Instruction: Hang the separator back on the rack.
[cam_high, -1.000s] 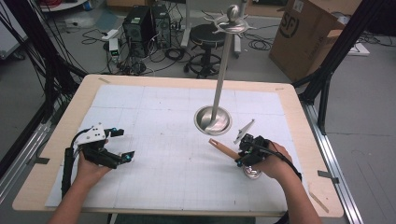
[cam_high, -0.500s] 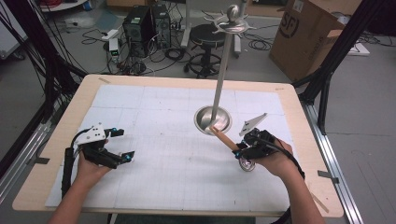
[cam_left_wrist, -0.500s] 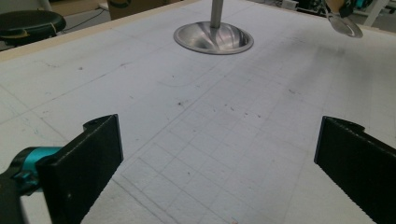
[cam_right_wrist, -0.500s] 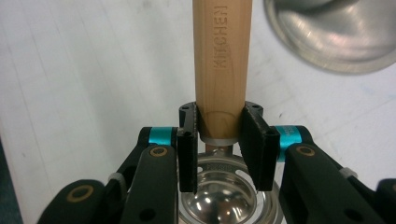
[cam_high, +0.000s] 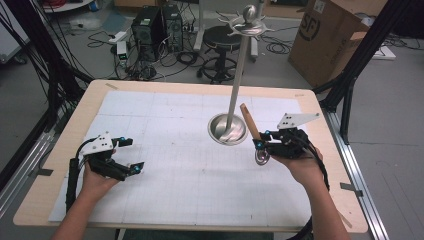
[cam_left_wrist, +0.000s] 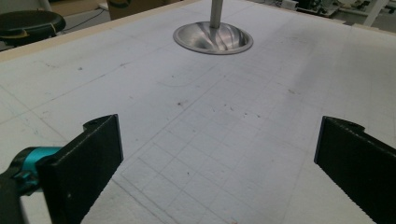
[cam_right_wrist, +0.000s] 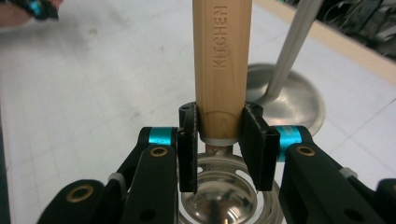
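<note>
Right claw (cam_right_wrist: 219, 140) pinching wooden-handled skimmer (cam_right_wrist: 219, 60), "KITCHEN" legible up close, left claw (cam_left_wrist: 215, 154) spread.

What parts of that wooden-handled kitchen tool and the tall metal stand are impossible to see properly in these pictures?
- Utensil: in the right gripper view the handle's top is cut off by the upper edge, and the right gripper covers much of the metal head.
- Utensil head, high view: too small and partly behind the gripper to tell its shape.
- Stand: the left gripper view cuts off its pole at the top edge.

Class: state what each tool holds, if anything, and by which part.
Right tool clamps the skimmer spoon at the lower end of its wooden handle. Left tool is open, holding nothing.
</note>
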